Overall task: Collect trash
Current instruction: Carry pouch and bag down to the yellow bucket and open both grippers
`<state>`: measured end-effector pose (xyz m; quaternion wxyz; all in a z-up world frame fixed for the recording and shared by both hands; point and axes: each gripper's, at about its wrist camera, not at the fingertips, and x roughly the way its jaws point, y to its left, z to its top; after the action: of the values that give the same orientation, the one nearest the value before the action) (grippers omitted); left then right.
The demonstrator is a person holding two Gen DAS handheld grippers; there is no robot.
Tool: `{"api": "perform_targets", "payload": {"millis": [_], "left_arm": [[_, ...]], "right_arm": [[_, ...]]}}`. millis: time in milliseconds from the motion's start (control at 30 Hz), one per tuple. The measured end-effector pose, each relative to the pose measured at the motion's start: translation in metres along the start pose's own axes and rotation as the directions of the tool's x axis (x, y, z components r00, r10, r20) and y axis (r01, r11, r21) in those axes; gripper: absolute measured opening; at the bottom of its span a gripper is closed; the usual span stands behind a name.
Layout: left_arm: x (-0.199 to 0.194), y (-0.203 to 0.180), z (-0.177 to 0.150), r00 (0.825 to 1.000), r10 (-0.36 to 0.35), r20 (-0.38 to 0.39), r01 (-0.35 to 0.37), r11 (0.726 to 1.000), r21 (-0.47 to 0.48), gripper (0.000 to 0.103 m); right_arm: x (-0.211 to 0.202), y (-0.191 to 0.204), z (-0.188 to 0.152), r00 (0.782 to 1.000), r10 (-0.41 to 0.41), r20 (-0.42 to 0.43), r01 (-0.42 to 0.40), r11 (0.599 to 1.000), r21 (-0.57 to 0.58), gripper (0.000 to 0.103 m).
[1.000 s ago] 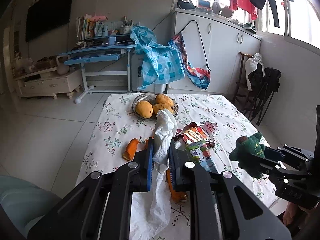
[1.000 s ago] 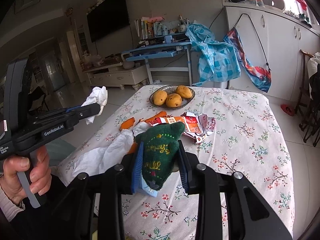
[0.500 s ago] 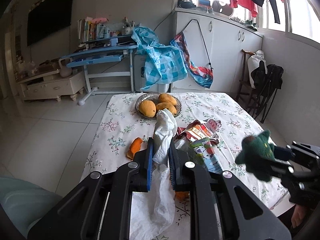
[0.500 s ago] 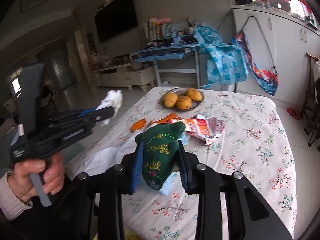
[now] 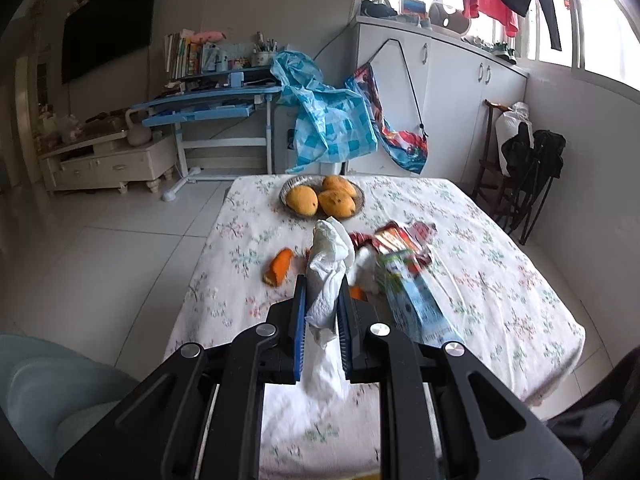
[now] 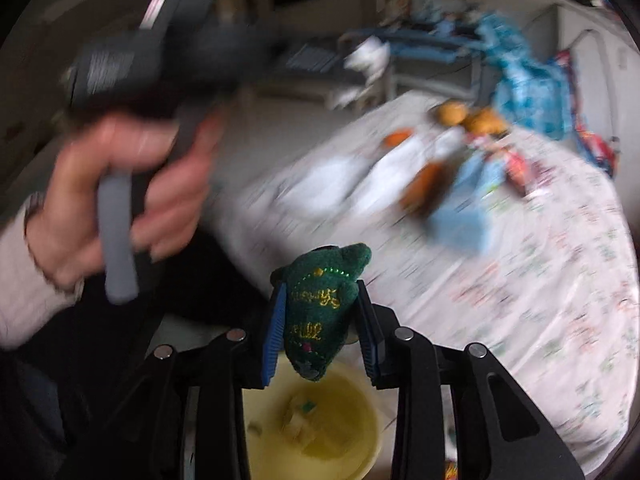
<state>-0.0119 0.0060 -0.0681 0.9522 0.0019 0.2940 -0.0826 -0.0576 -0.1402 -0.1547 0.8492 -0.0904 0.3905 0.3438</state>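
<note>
Since the earlier frame your right gripper (image 6: 322,322) has swung away from the bench (image 6: 500,280) and now hangs over a pale yellow round bucket (image 6: 348,440) below the bench edge. Its view is blurred by the motion. On the left of that view your left hand (image 6: 120,200) holds the other tool. The right fingers (image 6: 276,332) are clamped on a dark green plush toy with gold stitching (image 6: 320,312), directly above the bucket.

Your left gripper (image 5: 322,312) has its fingers (image 5: 300,320) pressed together on a crumpled white paper tissue (image 5: 328,264), lifted above the flowered cloth. Further right on the bench lie an orange peel (image 5: 280,266), a blue and green carton (image 5: 416,296) and red wrappers (image 5: 404,236). Behind them stands a metal plate (image 5: 358,206) of yellow mangoes (image 5: 304,200).
</note>
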Motion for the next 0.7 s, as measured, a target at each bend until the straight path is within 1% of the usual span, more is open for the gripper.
{"api": "perform_targets", "payload": {"millis": [67,100,133,167,233,300,367,467,500,533,567,633,667,700], "left_arm": [[-0.005,-0.001,-0.008,1.0,-0.008,-0.014,0.008,1.0,0.003,0.013],[-0.007,-0.002,-0.011,1.0,-0.01,-0.021,0.01,1.0,0.005,0.013],[-0.009,-0.003,-0.015,1.0,-0.011,-0.028,0.011,1.0,0.008,0.013],[-0.012,-0.005,-0.021,0.999,-0.012,-0.038,0.013,1.0,0.014,0.013],[-0.014,-0.008,-0.028,0.999,-0.014,-0.051,0.015,1.0,0.025,0.013],[-0.019,-0.013,-0.037,0.997,-0.019,-0.073,0.022,0.999,0.042,0.013],[-0.021,-0.017,-0.044,0.995,-0.028,-0.095,0.033,0.998,0.057,0.013],[-0.026,-0.028,-0.061,0.985,-0.058,-0.16,0.074,0.993,0.092,0.013],[-0.027,-0.033,-0.066,0.982,-0.064,-0.179,0.083,0.992,0.1,0.013],[-0.029,-0.038,-0.072,0.976,-0.072,-0.207,0.096,0.989,0.11,0.013],[-0.031,-0.045,-0.081,0.963,-0.081,-0.256,0.118,0.984,0.13,0.013],[-0.032,-0.055,-0.095,0.943,-0.079,-0.324,0.14,0.976,0.167,0.013],[-0.034,-0.06,-0.104,0.929,-0.082,-0.362,0.158,0.969,0.188,0.014],[-0.036,-0.066,-0.116,0.907,-0.086,-0.412,0.188,0.959,0.214,0.016]], "right_arm": [[0.007,0.01,-0.008,0.998,0.015,-0.054,-0.016,1.0,-0.025,0.038],[0.013,0.013,-0.013,0.994,0.04,-0.098,-0.043,0.999,-0.023,0.048],[0.014,0.016,-0.017,0.993,0.039,-0.114,-0.042,0.999,-0.027,0.052],[0.014,0.017,-0.019,0.993,0.028,-0.112,-0.032,0.999,-0.032,0.052],[0.003,0.016,-0.018,0.997,0.017,-0.074,-0.018,1.0,-0.021,0.055],[-0.01,0.009,-0.015,1.0,-0.016,-0.013,0.016,1.0,0.019,0.061],[-0.024,-0.003,-0.013,0.997,-0.057,0.044,0.054,0.996,0.078,0.063],[-0.044,-0.027,-0.012,0.983,-0.133,0.129,0.105,0.974,0.203,0.067],[-0.051,-0.039,-0.013,0.974,-0.162,0.159,0.117,0.958,0.262,0.068],[-0.055,-0.048,-0.014,0.968,-0.181,0.176,0.121,0.944,0.307,0.069],[-0.059,-0.058,-0.016,0.962,-0.196,0.189,0.12,0.928,0.353,0.07],[-0.064,-0.079,-0.023,0.953,-0.228,0.198,0.113,0.878,0.466,0.07],[-0.066,-0.087,-0.027,0.95,-0.24,0.2,0.109,0.855,0.507,0.07],[-0.067,-0.093,-0.029,0.947,-0.246,0.206,0.102,0.841,0.532,0.07]]}}
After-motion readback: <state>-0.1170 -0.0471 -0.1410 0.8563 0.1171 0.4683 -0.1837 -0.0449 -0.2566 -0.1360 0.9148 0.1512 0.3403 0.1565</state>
